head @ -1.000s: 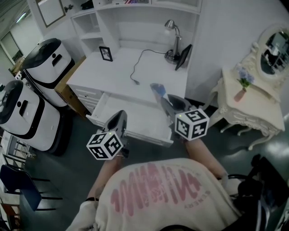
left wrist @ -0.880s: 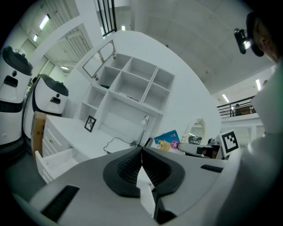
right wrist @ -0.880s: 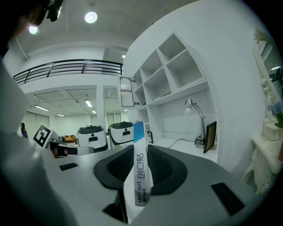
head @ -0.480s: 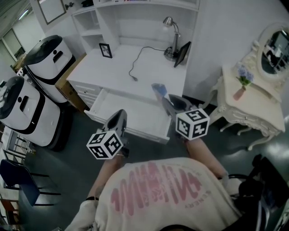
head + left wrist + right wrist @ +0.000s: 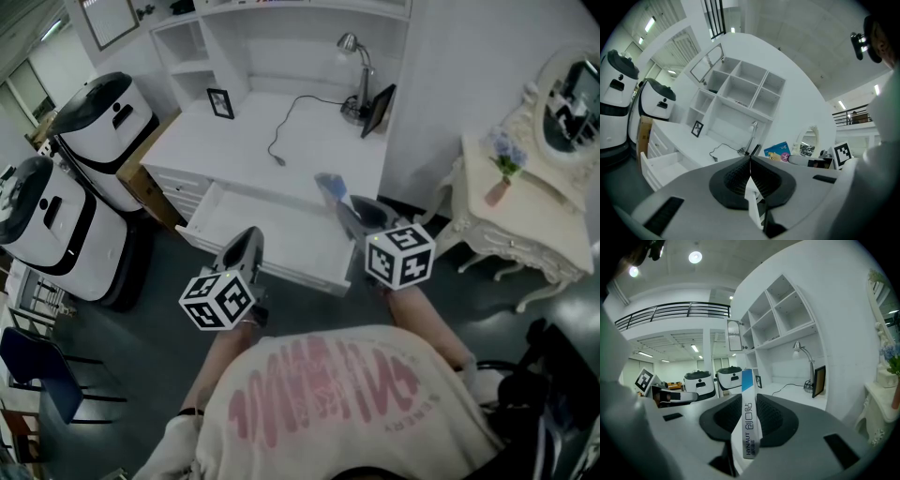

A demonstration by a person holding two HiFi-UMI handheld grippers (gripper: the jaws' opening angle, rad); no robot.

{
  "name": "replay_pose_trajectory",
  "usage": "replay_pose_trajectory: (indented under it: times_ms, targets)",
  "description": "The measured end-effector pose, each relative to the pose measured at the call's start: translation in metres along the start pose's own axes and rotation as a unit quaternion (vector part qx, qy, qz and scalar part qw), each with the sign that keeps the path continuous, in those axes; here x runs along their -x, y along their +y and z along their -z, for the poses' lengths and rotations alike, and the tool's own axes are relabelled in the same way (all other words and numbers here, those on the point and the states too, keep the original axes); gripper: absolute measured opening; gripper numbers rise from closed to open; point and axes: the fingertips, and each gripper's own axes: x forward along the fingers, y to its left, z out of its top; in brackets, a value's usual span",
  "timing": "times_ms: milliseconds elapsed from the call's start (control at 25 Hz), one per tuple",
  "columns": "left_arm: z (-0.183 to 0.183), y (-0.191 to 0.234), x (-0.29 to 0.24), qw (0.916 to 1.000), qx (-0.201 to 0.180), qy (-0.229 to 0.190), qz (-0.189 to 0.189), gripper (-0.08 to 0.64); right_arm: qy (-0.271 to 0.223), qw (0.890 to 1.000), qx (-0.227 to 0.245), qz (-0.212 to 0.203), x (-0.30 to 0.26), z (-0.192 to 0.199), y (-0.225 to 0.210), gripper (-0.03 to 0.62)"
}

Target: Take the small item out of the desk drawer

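Observation:
The white desk's drawer (image 5: 267, 234) stands pulled out, its inside white and bare. My right gripper (image 5: 349, 208) hangs over the drawer's right end, shut on a small blue-and-white box (image 5: 328, 185). In the right gripper view the box (image 5: 749, 420) stands upright between the pads, its printed edge towards the camera. My left gripper (image 5: 246, 246) is shut with nothing in it, just in front of the drawer's front edge. The left gripper view shows the drawer (image 5: 663, 164) low at the left and the box (image 5: 777, 151) at the right.
On the desktop (image 5: 319, 159) are a silver lamp (image 5: 354, 56), a dark frame (image 5: 380, 112), a small picture frame (image 5: 220, 105) and a black cable (image 5: 286, 141). Two white-and-black machines (image 5: 94, 122) stand at the left. A white dressing table (image 5: 525, 216) stands at the right.
Both grippers keep their places and their grips. The head view has shifted a little, so the desk and drawer sit slightly higher and further left in the picture.

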Motion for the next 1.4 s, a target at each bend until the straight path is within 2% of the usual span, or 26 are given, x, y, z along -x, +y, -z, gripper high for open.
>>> replay_pose_trajectory:
  times_ms: [480, 880, 1080, 1400]
  targets:
    - [0.014, -0.001, 0.007, 0.9998, 0.004, 0.015, -0.009, 0.029, 0.016, 1.000, -0.015, -0.009, 0.002, 0.020, -0.001, 0.107]
    - [0.021, 0.003, -0.001, 0.9994, -0.006, 0.033, -0.007, 0.029, 0.023, 0.998, -0.052, -0.011, -0.007, 0.040, -0.007, 0.107]
    - [0.030, 0.012, 0.000, 0.9989, 0.001, 0.044, -0.012, 0.029, 0.030, 0.997, -0.065, -0.013, -0.015, 0.050, -0.007, 0.108]
    - [0.030, 0.025, 0.000, 0.9989, 0.010, 0.043, -0.015, 0.029, 0.026, 0.997, -0.065, -0.019, -0.025, 0.046, 0.001, 0.108]
